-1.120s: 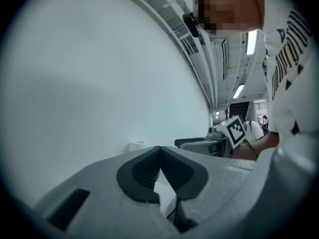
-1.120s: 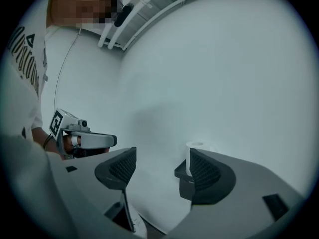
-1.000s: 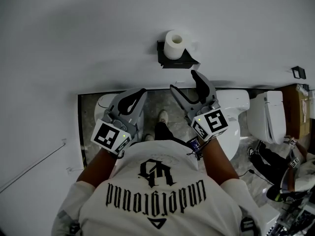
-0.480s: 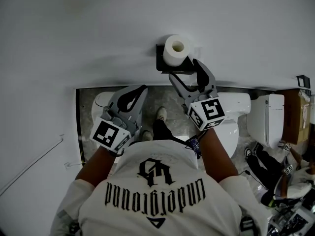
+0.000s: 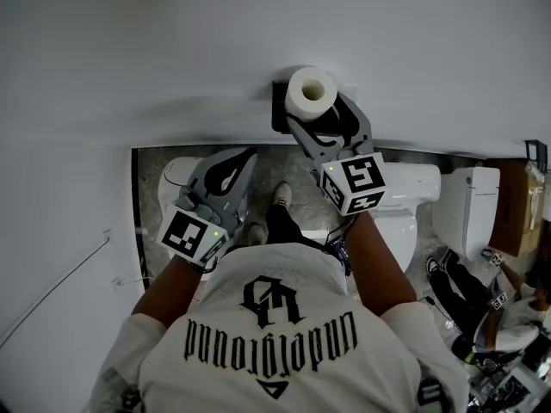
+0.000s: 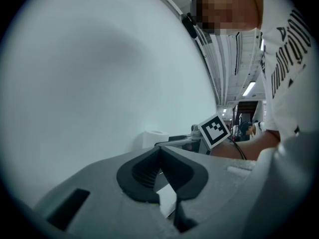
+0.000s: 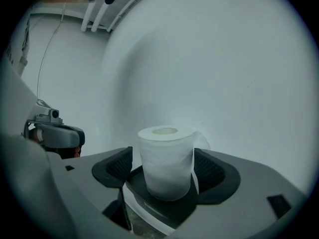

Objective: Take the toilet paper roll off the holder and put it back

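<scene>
At the left, my left claw [image 5: 244, 157] is closed with nothing in it. In the left gripper view its dark pads [image 6: 144, 171] meet at the tips, and it points level at the white wall [image 5: 172, 50]. Its marker cube [image 5: 194, 237] sits over my left wrist, above the speckled floor [image 5: 297, 175] and one of my shoes [image 5: 281, 200]. Toward the middle, the toilet paper roll [image 5: 310, 93] stands upright on its black holder [image 5: 278, 114], which is fixed to the wall, and the hollow core faces up. My right claw [image 5: 320, 115] reaches in around it, tilted slightly downward. Its jaws have just been opening and now stand wide, one on each side of the roll [image 7: 166, 163]. In the right gripper view a clear gap shows between the left pad and the paper. The right pad sits very close to the paper, where a loose tail of it hangs, and the claw is not squeezing the roll. The roll rests on the holder's dark tray [image 7: 167, 207]. Further right, below my right forearm, stands a white toilet [image 5: 409, 183], and a second toilet [image 5: 465, 203] stands just beside it.
</scene>
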A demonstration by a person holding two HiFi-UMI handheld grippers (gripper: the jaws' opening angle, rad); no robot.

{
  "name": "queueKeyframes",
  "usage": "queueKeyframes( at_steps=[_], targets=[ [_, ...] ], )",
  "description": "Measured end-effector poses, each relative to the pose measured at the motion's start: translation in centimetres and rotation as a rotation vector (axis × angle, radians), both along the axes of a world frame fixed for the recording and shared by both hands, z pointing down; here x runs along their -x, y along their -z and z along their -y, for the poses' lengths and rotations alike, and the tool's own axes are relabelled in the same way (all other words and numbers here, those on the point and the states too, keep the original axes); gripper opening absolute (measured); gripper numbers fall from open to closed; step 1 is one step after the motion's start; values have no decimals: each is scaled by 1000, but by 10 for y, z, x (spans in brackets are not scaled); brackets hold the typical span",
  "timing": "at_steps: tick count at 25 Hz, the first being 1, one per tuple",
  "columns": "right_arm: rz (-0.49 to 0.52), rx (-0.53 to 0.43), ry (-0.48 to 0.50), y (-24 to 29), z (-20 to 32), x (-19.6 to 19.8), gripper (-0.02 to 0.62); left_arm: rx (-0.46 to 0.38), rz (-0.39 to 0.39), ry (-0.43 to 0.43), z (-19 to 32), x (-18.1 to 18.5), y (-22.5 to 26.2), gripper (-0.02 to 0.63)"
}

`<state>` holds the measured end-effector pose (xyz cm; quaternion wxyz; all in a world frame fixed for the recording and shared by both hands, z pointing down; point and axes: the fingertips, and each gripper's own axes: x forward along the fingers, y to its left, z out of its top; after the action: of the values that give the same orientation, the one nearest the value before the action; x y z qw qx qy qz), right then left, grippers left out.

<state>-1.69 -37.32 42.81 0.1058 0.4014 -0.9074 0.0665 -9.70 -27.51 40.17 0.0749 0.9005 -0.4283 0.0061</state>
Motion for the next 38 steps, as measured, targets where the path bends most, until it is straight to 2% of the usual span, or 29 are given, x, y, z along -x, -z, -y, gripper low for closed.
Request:
queueKeyframes(
  at_steps=[14,19,29,38],
  targets=[
    [-90,68,-51,-7,13,7,337,63,-8,16,2,-3,-10,12],
    [-109,80,-59,-10,20,11,336,49,-12,30,4,7,-8,12],
    [-113,77,-64,-11,23,13,336,34,-15,43,1,17,-7,12],
    [-92,49,-77,3,4,3,336,28,-13,27,-19,16,-1,12]
  ],
)
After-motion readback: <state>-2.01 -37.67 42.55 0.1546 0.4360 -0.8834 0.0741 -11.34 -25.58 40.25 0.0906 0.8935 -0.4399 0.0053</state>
